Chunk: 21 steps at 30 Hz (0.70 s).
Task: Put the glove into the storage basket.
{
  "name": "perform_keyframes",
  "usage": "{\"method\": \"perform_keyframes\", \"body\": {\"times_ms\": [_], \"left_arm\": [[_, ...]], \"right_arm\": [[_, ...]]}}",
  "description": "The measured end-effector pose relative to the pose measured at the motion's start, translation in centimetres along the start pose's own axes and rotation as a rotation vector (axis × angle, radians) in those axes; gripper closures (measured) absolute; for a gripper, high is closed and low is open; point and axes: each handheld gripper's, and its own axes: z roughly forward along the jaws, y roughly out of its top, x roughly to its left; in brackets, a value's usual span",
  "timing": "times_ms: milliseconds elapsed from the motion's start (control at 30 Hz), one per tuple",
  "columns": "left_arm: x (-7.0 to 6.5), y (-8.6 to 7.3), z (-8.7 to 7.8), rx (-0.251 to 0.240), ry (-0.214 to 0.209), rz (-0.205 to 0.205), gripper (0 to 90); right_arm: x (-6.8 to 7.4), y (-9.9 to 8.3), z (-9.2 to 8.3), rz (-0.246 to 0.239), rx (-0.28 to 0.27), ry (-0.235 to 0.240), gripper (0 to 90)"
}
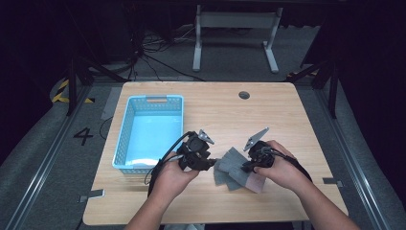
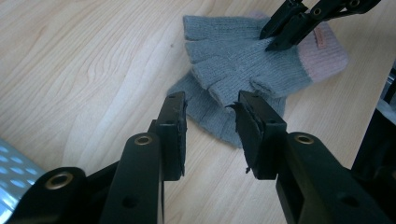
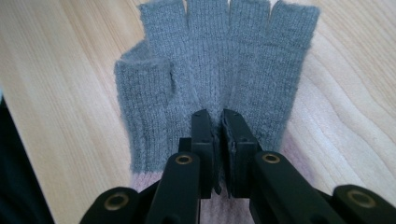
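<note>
Two grey fingerless knit gloves lie overlapped on the wooden table [image 1: 268,110]. The upper glove [image 2: 238,56] has a pink cuff [image 1: 256,181] and lies across the lower glove [image 2: 210,119]. My right gripper [image 3: 218,119] is shut on the upper glove [image 3: 210,60], pinching the knit near the palm. From the left gripper view, the right gripper [image 2: 273,42] comes in from the top right. My left gripper [image 2: 209,105] is open, its jaws on either side of the lower glove's edge, just above it. In the high view the left gripper [image 1: 212,164] and right gripper [image 1: 245,167] face each other across the gloves [image 1: 232,163].
A light blue perforated basket [image 1: 123,139] stands on the table's left side, close to my left hand; its corner [image 2: 9,158] appears low in the left gripper view. A round cable hole [image 1: 244,95] sits near the far edge. Cables and a table frame lie on the floor beyond.
</note>
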Motion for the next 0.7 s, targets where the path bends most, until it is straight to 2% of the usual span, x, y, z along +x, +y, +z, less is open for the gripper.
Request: {"method": "perform_keyframes", "body": {"times_ms": [133,300,367,467,600,700], "left_arm": [[-0.5,-1.2,0.7,0.017,-0.015,-0.008,64.5],[-1.1,-2.4,2.0,0.074,-0.016,0.024,70.6],[-1.1,-2.4,2.2,0.081,-0.018,0.027,73.2],[-1.0,-2.4,2.3,0.067,-0.023,0.030,75.4],[-1.1,-2.3,2.6,0.067,-0.018,0.038,76.5],[-1.3,-2.3,2.7,0.059,-0.010,0.044,75.1]], "right_arm": [[-0.1,-0.2,0.8,0.001,0.001,-0.004,83.9],[0.3,-0.7,1.1,0.015,-0.038,-0.017,76.7],[0.6,-1.0,0.6,0.027,-0.076,-0.022,74.6],[0.5,-1.9,-0.6,0.047,-0.167,-0.020,72.1],[0.0,-3.6,-2.3,0.083,-0.237,-0.055,70.9],[-0.6,-5.1,-3.2,0.116,-0.268,-0.067,70.4]]}}
